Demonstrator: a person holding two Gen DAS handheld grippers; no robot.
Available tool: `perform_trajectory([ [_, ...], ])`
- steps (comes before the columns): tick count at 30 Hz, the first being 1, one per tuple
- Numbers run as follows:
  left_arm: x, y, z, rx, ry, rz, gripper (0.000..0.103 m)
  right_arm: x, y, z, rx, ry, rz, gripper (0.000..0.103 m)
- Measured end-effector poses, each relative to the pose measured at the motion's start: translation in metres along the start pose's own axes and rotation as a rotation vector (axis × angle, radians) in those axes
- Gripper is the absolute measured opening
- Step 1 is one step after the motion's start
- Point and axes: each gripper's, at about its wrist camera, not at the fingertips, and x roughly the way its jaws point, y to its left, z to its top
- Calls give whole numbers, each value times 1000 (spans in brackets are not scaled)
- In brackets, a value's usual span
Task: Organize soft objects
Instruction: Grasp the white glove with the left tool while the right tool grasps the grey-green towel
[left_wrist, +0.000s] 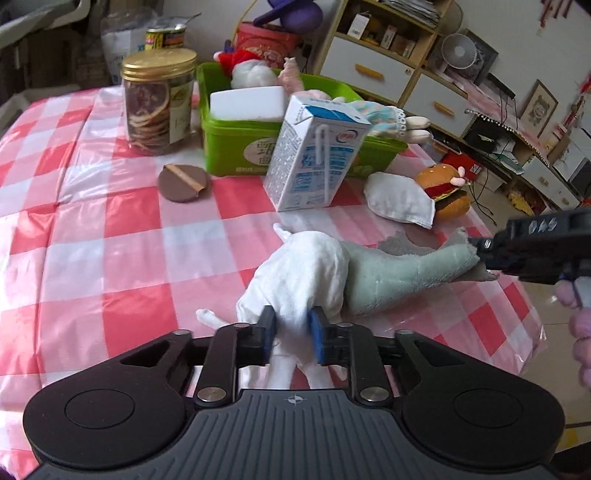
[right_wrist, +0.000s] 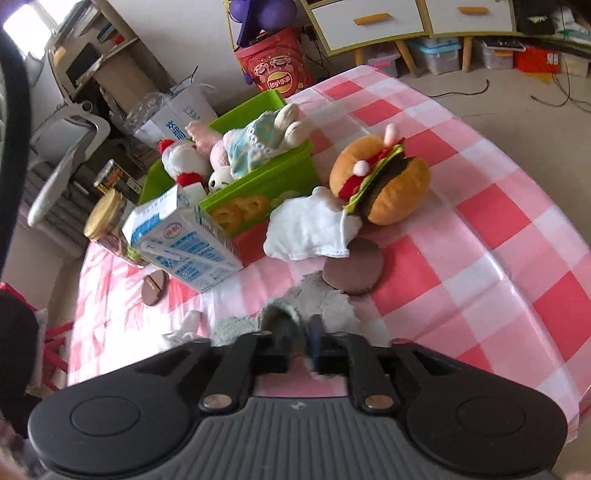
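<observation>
In the left wrist view my left gripper (left_wrist: 291, 332) is shut on a white cloth (left_wrist: 306, 273), its blue pads pinching the fabric. The white cloth overlaps one end of a pale green towel (left_wrist: 399, 273). The towel's other end is pinched by my right gripper (left_wrist: 480, 254), which comes in from the right. In the right wrist view the right gripper (right_wrist: 299, 332) is shut on the blurred grey-green towel (right_wrist: 325, 299). A green bin (left_wrist: 229, 144) (right_wrist: 266, 181) behind holds several plush toys. A burger plush (right_wrist: 380, 184) and a white pouch (right_wrist: 310, 229) lie on the table.
A tilted milk carton (left_wrist: 314, 155) leans in front of the bin. A gold-lidded jar (left_wrist: 159, 103) stands to its left, with a brown coaster (left_wrist: 184, 182) nearby. A second brown coaster (right_wrist: 352, 271) lies under the pouch. The checked tablecloth (left_wrist: 92, 240) ends at the right edge.
</observation>
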Motion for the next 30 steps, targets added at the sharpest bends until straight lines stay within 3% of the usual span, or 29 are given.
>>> perform_trajectory([
  [1,0,-2,-1,7,-8,8,30,-3,-3,2,10,-5,9,11],
  [3,0,-4,-1,21,-18,15,38,-8,-8,4,31,-11,44,22],
  [8,-2,-7,1,62,-47,22,51,-3,-5,4,28,41,104,29],
  [13,11,-10,-2,110,-20,52,47,17,12,-8,-47,158,121,29],
  [18,18,-11,-4,140,-12,75,39,39,38,-27,-215,219,32,29],
  [23,18,-11,-5,153,-10,82,30,51,53,-41,-363,211,-55,27],
  [27,16,-13,-4,144,-8,91,23,52,59,-44,-424,179,-89,0],
  [30,12,-15,-1,149,-9,96,20,51,60,-41,-435,183,-79,0],
])
